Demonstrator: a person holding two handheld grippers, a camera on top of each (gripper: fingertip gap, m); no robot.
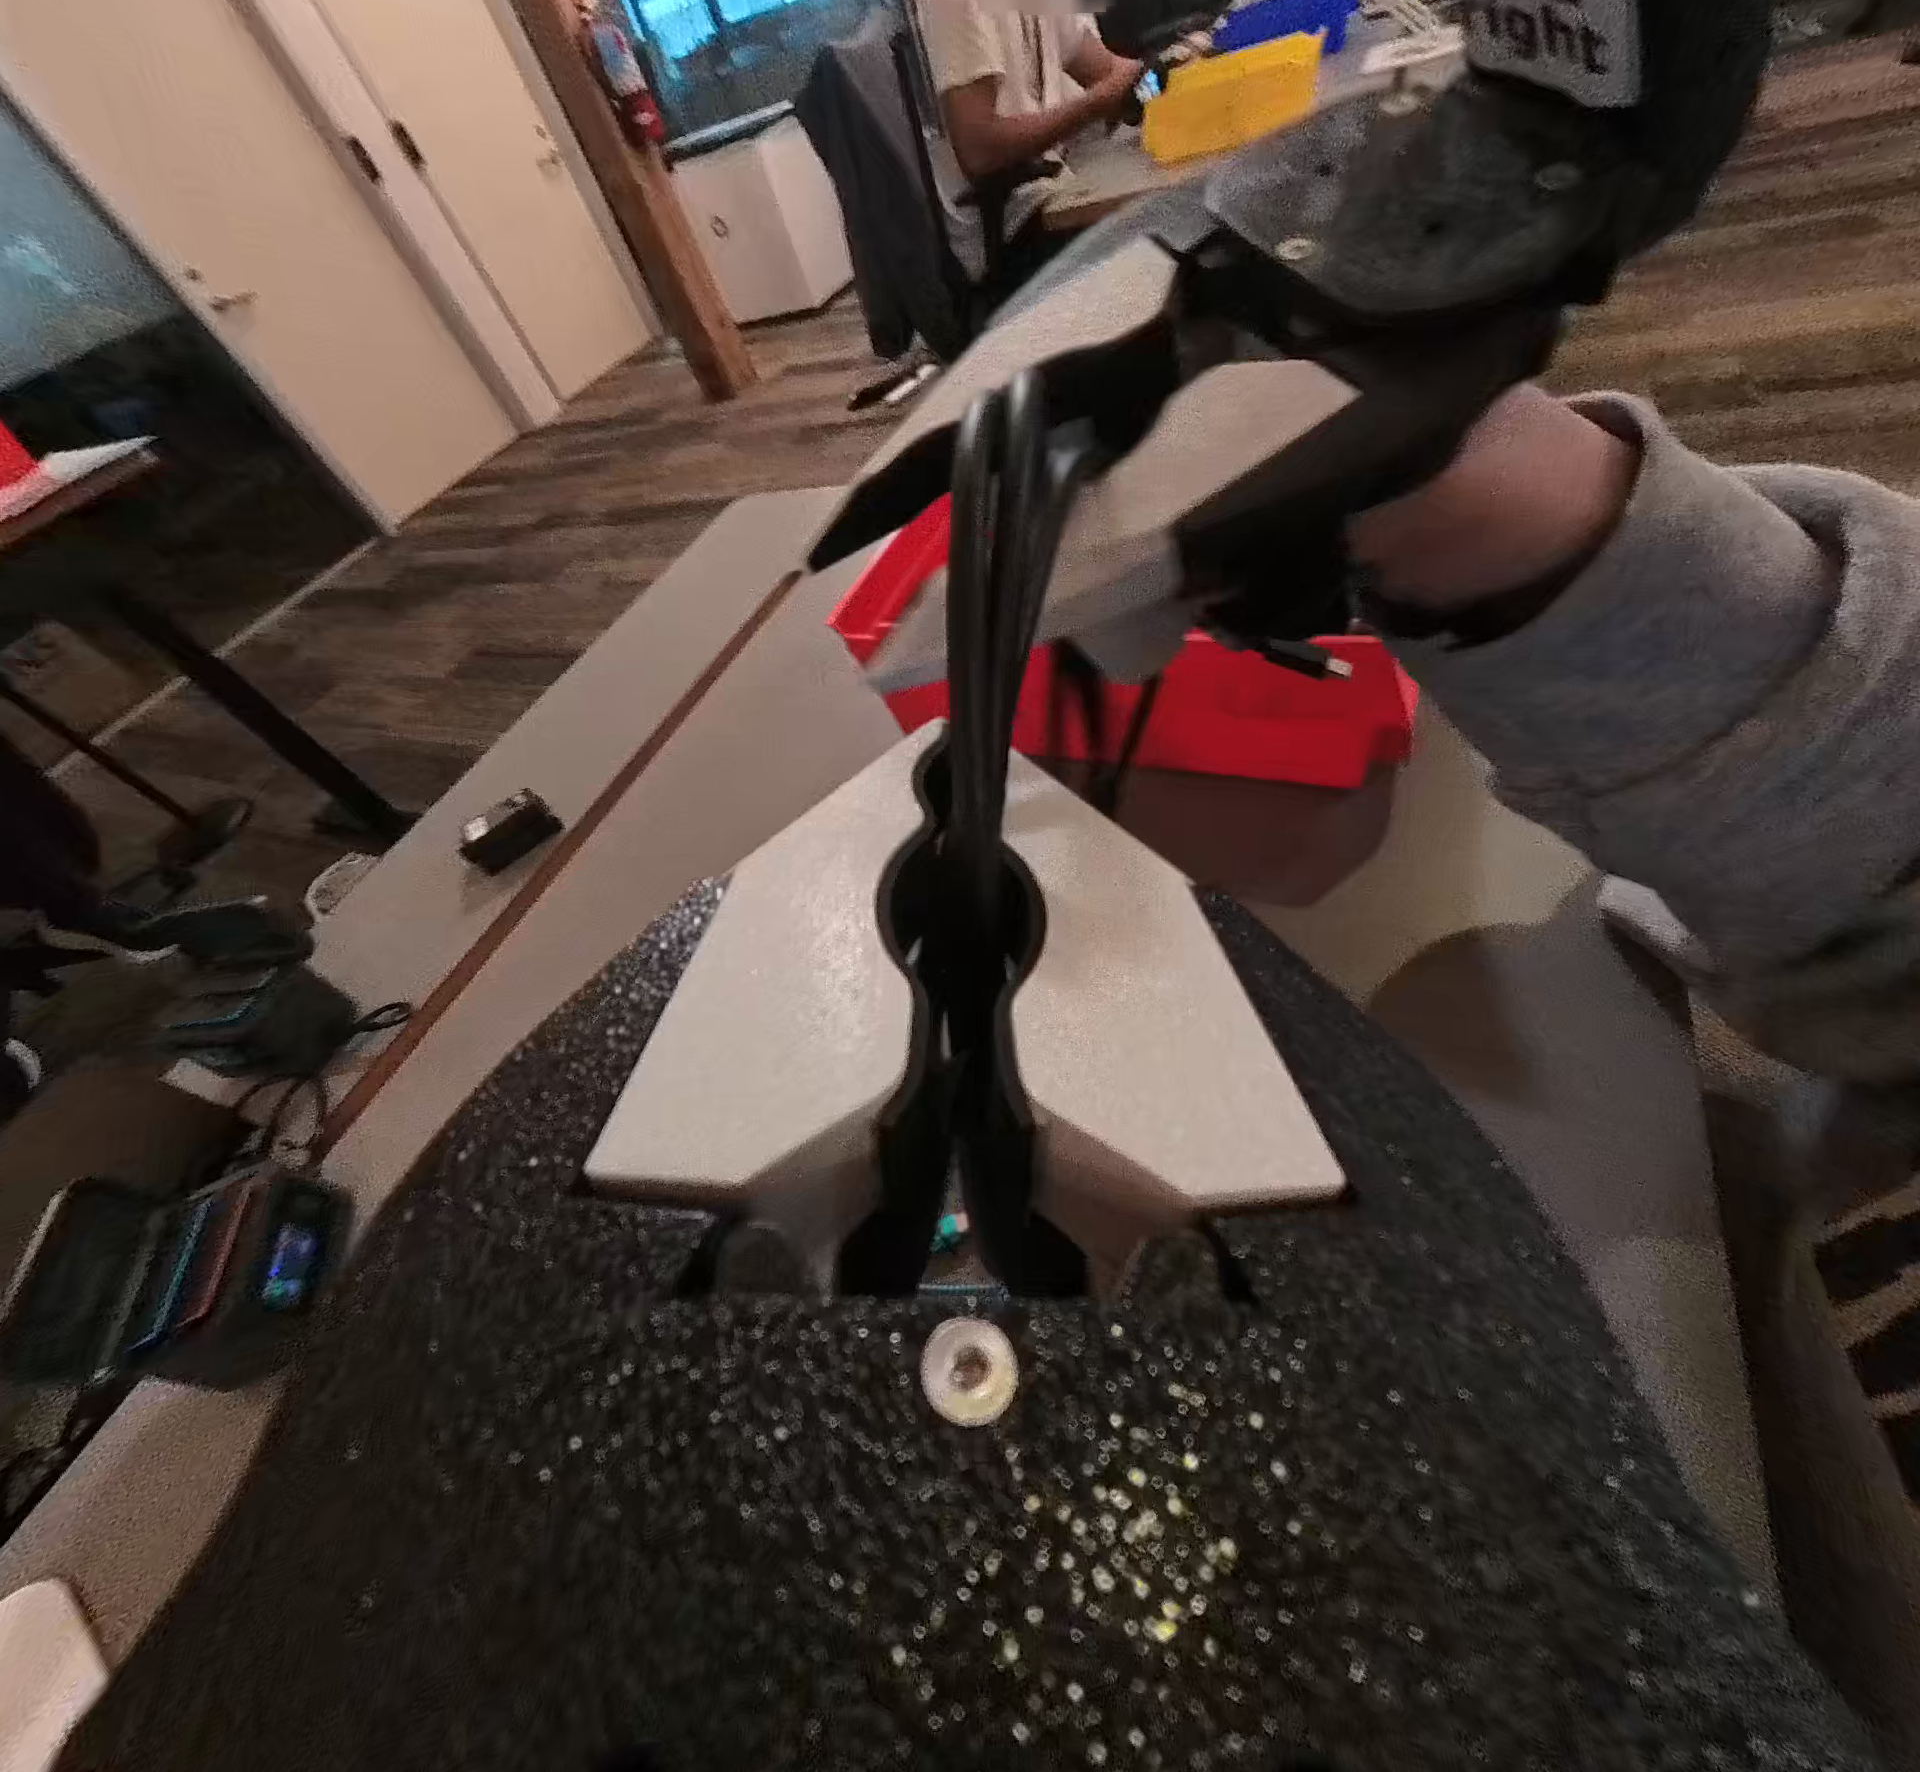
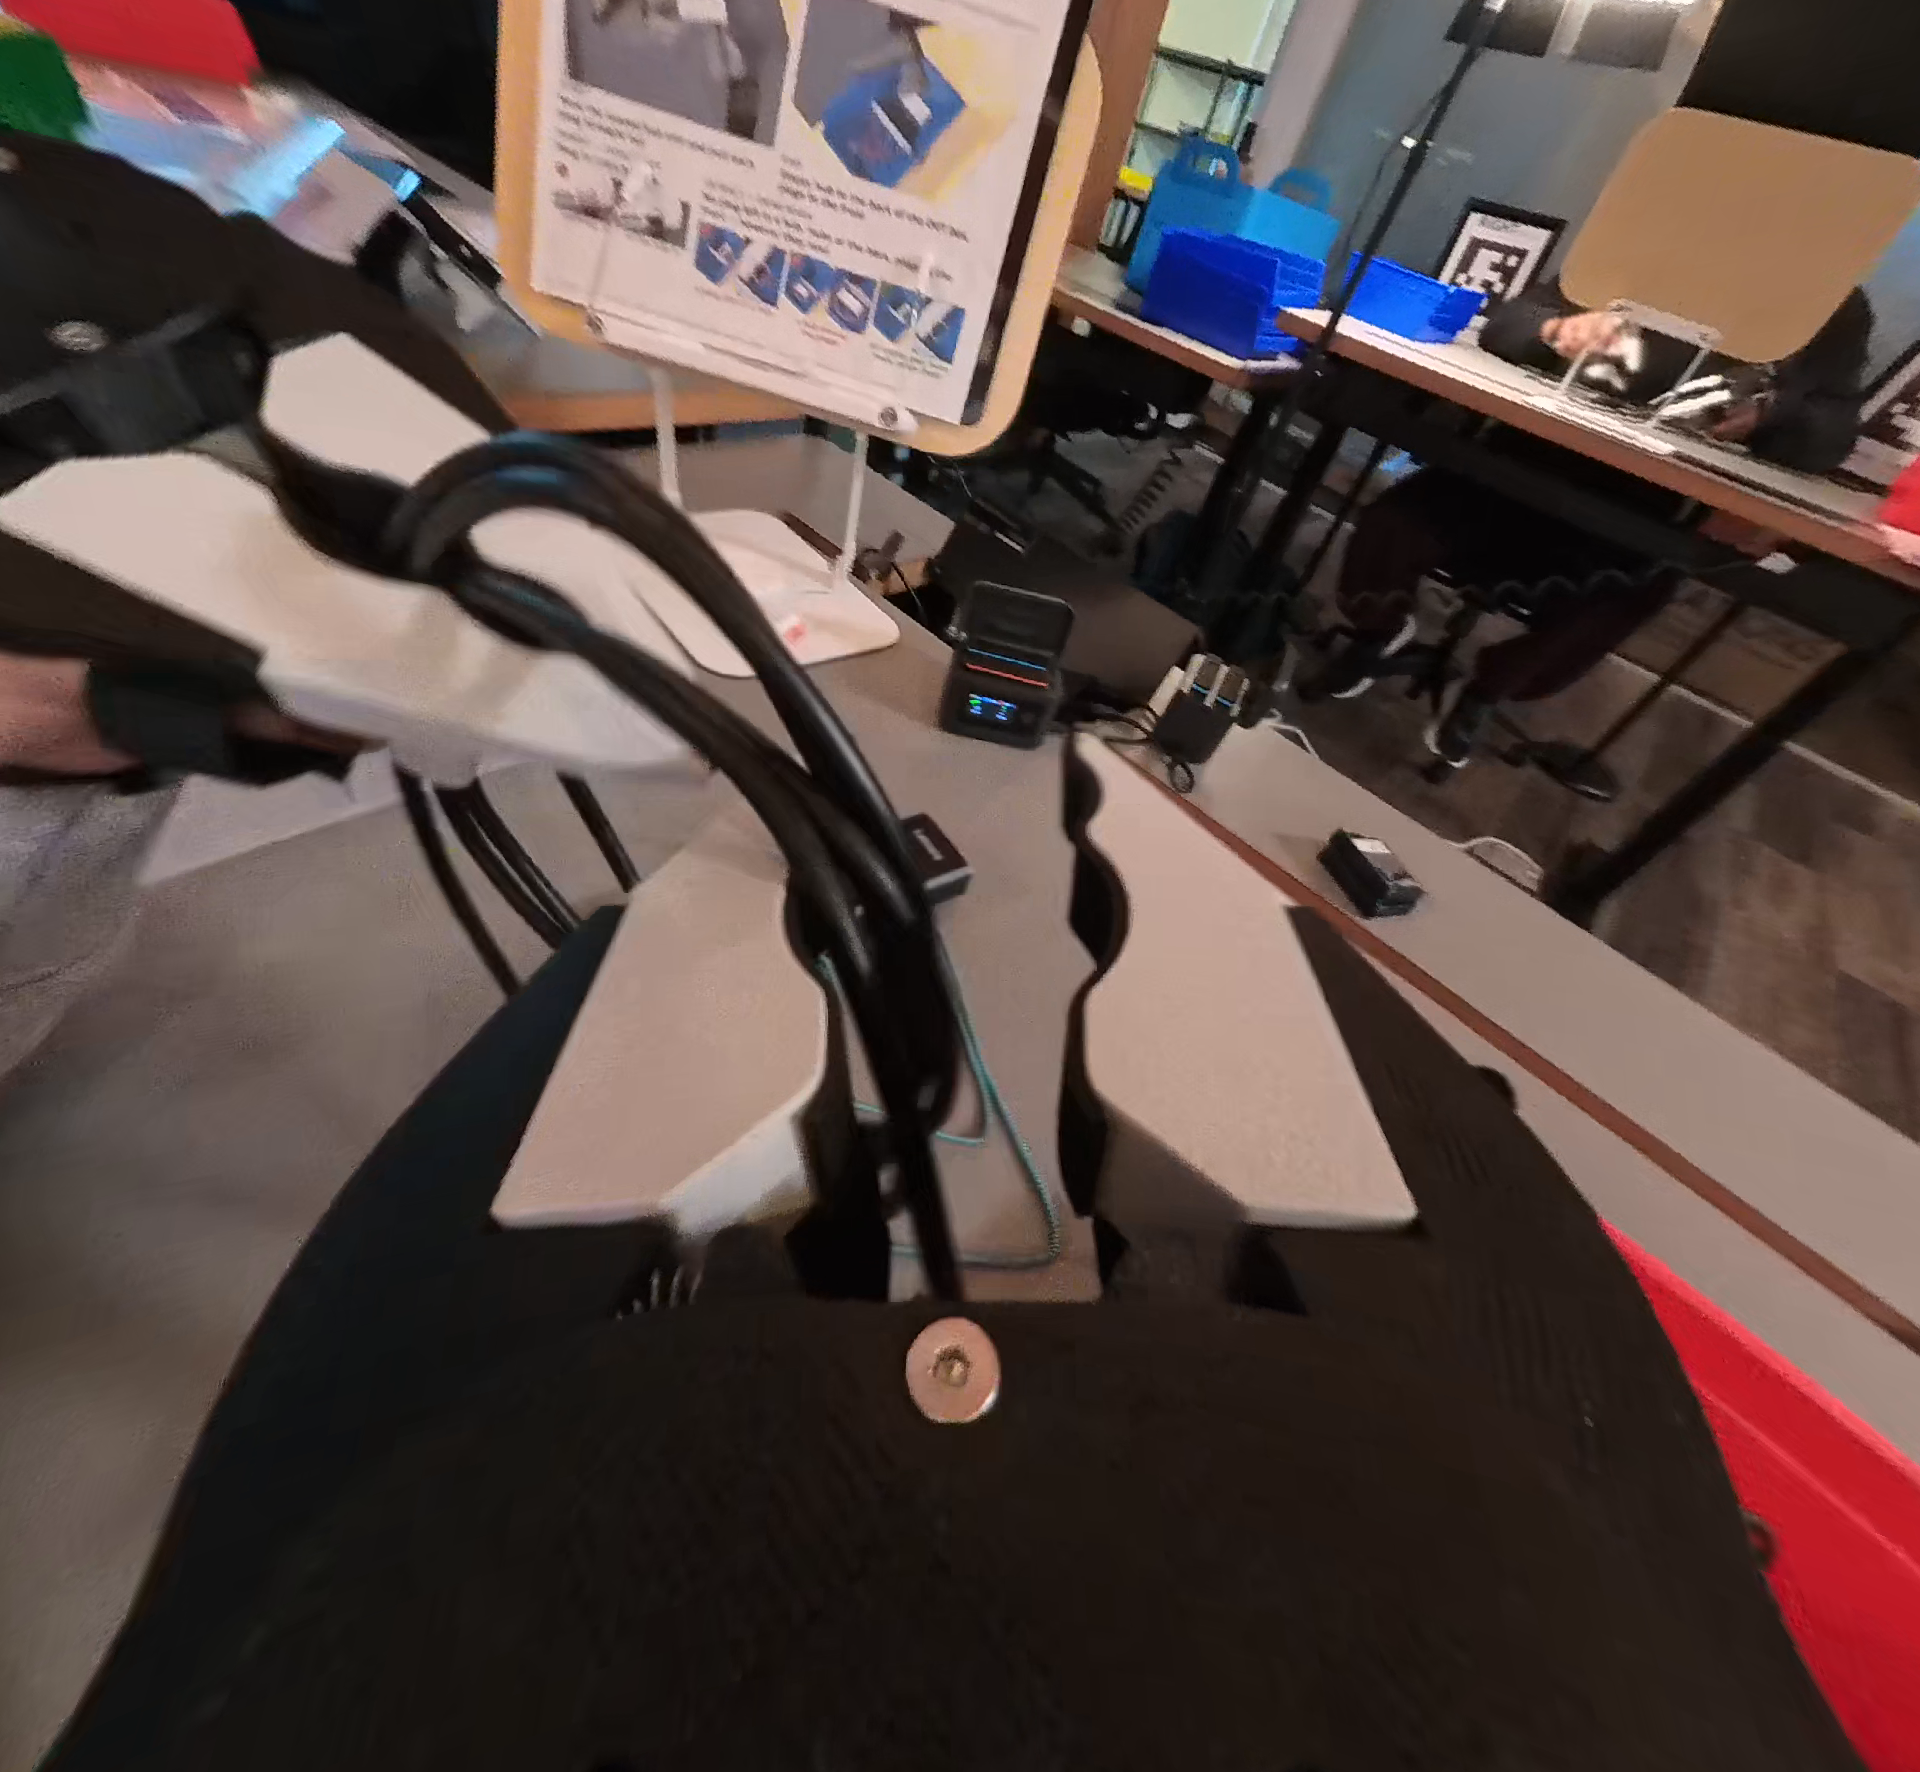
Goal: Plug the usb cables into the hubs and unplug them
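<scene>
We see a bundle of black usb cables (image 1: 982, 600) held in the air above the grey tabletop (image 1: 644, 787), stretched between the two claws. The left claw (image 1: 961, 777) is closed tight on the bundle; the strands run through the wavy gap between its pale fingers (image 1: 810, 995). From there the cables rise to the right claw (image 1: 831, 548), which comes in from the upper right with a hand (image 1: 1496, 496) in a grey sleeve behind it.

In the right wrist view, the right claw (image 2: 997, 818) stands fairly wide. The cables (image 2: 831, 849) lie against its left finger (image 2: 707, 974) only, and the right finger (image 2: 1195, 974) is apart from them. A thin teal cord (image 2: 997, 1130) shows low between the fingers.

A red bin (image 1: 1226, 714) sits on the tabletop just behind the claws. Loose cable ends hang in front of it, one with a small plug (image 1: 1314, 662); we cannot tell what is inside the bin.

Further out on the tabletop lie a small black box (image 1: 509, 829), a little device with a lit screen (image 2: 1003, 673) and a standing instruction board (image 2: 800, 122). On tables behind are blue bins (image 2: 1247, 268) and a yellow bin (image 1: 1231, 96).
</scene>
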